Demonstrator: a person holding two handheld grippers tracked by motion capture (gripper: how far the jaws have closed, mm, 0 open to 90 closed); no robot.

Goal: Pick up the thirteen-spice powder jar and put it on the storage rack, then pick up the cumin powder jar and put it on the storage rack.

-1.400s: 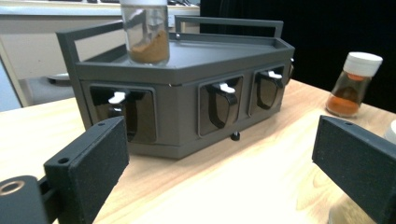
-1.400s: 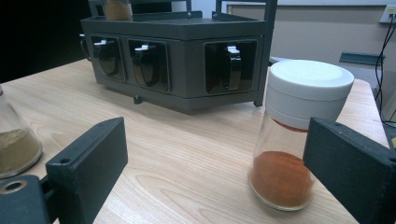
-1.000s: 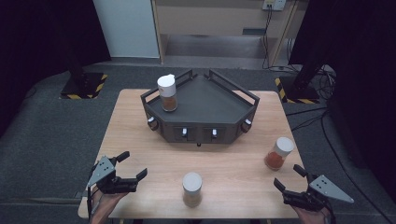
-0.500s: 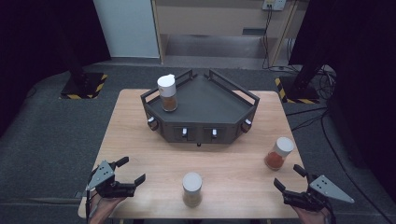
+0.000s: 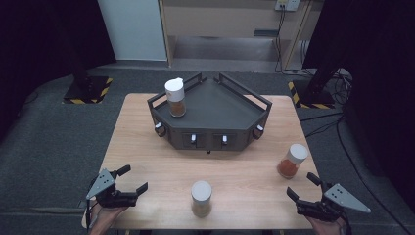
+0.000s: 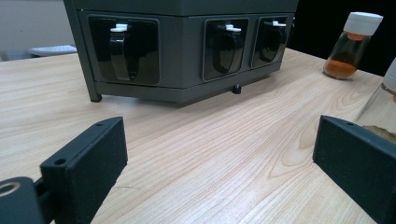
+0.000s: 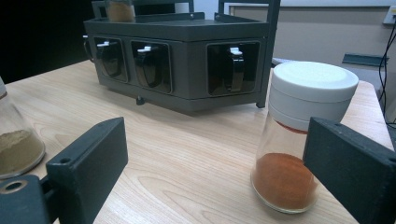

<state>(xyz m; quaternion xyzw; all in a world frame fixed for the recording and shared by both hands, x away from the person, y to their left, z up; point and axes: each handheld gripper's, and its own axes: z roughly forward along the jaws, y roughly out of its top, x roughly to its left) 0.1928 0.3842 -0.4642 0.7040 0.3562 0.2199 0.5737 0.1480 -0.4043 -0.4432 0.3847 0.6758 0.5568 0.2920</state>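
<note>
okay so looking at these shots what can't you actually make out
- Front spice jar: left gripper view cuts it at the right edge, and a black jaw hides its base.
- Jar on the rack: right gripper view's top edge crops its cap.
- Rack dispenser levers: too small in the high view to read.
- Right gripper: its hand is cropped by the high view's bottom edge.

Three white-capped glass spice jars stand upright on and around a light wooden table. The jar of orange-red powder (image 5: pixel 292 160) sits near the table's right edge, toward the near side, about a third full. The jar of tan powder (image 5: pixel 201 198) stands at the near edge, roughly centred. A third jar with brownish-orange powder (image 5: pixel 175 97) stands farther off, on the far left corner of the dark rack's top tray.
</note>
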